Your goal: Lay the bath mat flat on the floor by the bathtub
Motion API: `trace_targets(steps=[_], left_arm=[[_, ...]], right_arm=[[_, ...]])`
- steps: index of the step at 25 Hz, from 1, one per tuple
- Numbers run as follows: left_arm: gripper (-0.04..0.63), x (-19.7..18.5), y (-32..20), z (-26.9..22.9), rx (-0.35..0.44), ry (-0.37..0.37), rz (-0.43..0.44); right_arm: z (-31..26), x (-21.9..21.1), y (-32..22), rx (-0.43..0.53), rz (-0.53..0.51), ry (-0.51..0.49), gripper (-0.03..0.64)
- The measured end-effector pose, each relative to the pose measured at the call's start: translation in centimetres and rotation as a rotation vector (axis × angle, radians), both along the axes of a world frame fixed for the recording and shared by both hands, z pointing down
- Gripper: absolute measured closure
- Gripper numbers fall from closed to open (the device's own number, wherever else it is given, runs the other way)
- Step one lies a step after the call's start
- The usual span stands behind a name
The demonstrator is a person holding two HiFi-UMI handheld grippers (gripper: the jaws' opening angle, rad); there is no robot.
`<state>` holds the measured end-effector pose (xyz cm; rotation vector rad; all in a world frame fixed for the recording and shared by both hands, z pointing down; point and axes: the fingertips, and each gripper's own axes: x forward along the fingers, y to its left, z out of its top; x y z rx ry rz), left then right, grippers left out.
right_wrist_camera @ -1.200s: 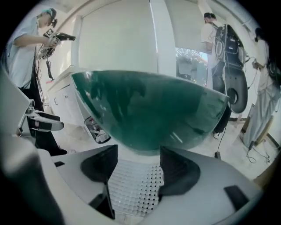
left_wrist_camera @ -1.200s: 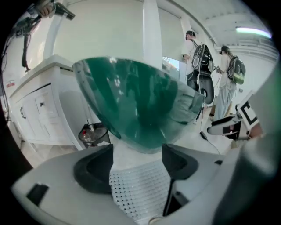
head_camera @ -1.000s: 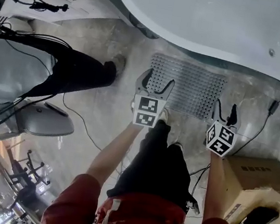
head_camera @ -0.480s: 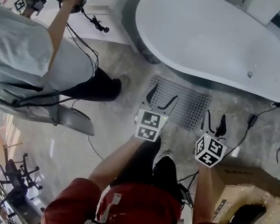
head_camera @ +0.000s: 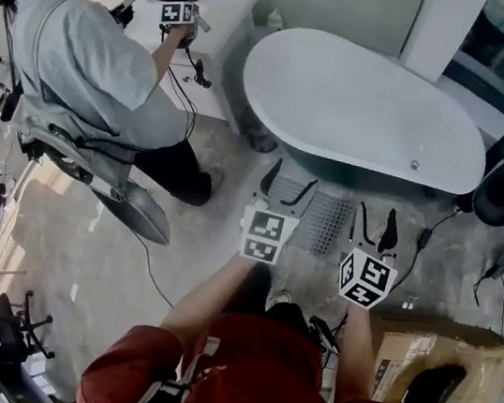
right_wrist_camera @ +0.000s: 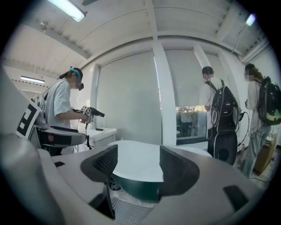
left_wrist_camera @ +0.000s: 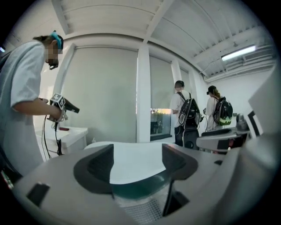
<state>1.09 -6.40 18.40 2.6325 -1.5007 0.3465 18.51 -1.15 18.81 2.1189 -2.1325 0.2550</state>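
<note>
The grey perforated bath mat (head_camera: pixel 325 219) lies flat on the floor beside the white bathtub (head_camera: pixel 361 109). It shows low down in the left gripper view, mat (left_wrist_camera: pixel 142 213), and in the right gripper view, mat (right_wrist_camera: pixel 127 213), under the tub (left_wrist_camera: pixel 131 160) (right_wrist_camera: pixel 138 162). My left gripper (head_camera: pixel 288 184) hangs open above the mat's left part, nothing between its jaws. My right gripper (head_camera: pixel 374 228) is open too, above the floor just right of the mat. Both point level at the tub, left gripper (left_wrist_camera: pixel 137 167), right gripper (right_wrist_camera: pixel 137 169).
A person in a grey shirt (head_camera: pixel 92 76) stands at the left by a white counter (head_camera: pixel 216 38), holding other grippers. A cardboard box (head_camera: pixel 430 366) sits at my right. Cables (head_camera: pixel 436 236) trail over the floor. Two people with backpacks (left_wrist_camera: pixel 189 112) stand behind the tub.
The head view has pulled back and up: the mat and tub look smaller and farther. Both grippers have risen away from the mat and stay open. The person at the left has come into fuller view.
</note>
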Motion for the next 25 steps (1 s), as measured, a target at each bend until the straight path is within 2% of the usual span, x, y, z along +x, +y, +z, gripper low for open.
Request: trace_targets(steps=[6, 10, 19, 25], left_arm=[[0.268, 0.4, 2.9, -6.9, 0.11, 0.012, 0.032], [0.268, -0.3, 3.8, -9.9, 0.151, 0.033, 0.057], [0.268, -2.1, 6.0, -14.4, 0.249, 0.051, 0.125], [0.3, -2.7, 6.0, -14.5, 0.244, 0.084, 0.14]], right_arm=[[-7.7, -1.3, 2.2, 0.116, -0.003, 0.012, 0.316], [-11.1, -2.3, 3.4, 0.172, 0.028, 0.028, 0.316], [-14.2, -5.8, 5.5, 0.214, 0.064, 0.033, 0.316], [-14.4, -7.3, 5.4, 0.216, 0.052, 0.06, 0.337]])
